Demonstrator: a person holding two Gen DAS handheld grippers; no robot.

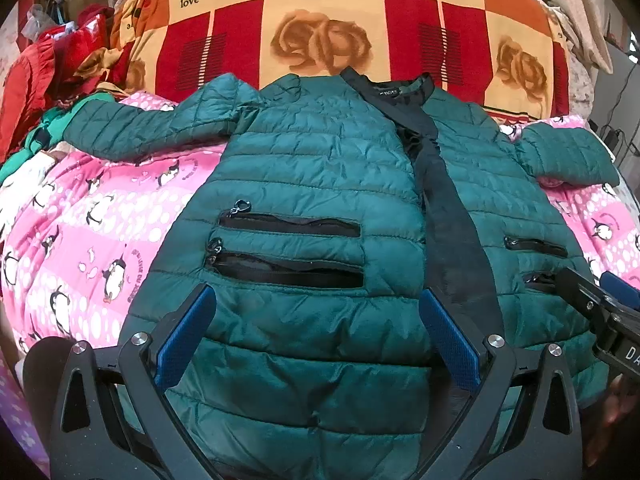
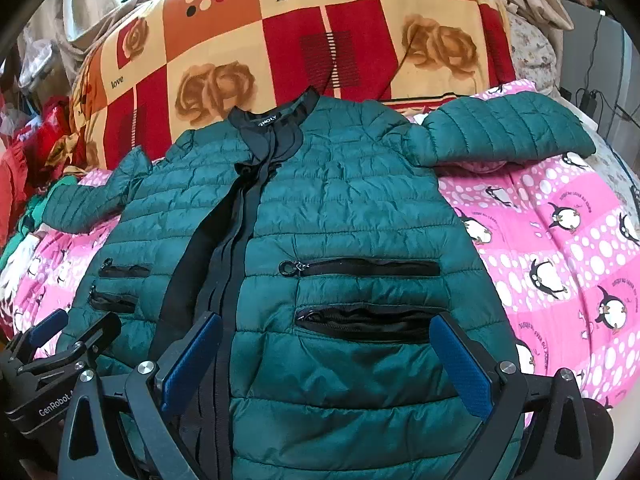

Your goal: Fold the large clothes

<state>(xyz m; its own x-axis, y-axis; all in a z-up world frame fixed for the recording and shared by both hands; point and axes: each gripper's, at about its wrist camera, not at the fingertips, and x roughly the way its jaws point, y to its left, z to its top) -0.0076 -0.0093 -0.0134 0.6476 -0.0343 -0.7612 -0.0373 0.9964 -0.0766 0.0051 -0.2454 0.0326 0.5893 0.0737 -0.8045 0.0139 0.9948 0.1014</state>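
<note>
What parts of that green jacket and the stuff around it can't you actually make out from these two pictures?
- Jacket hem: in both views, hidden behind the open left tongs and right tongs and cut off by the bottom edge.
- Collar label: right view reads only partly; left view too small.
- Red clothes pile: left view, warped at the fisheye edge; single items indistinct.
- Left cuff: right view, merges into clutter.

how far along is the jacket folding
Done: the green puffer jacket lies spread face up on the pink penguin blanket, front closed, both sleeves out to the sides. In hand: nothing; the left gripper and right gripper are open over the hem area, gripping no fabric. Left: every fold, since no sleeve or side is turned in.
</note>
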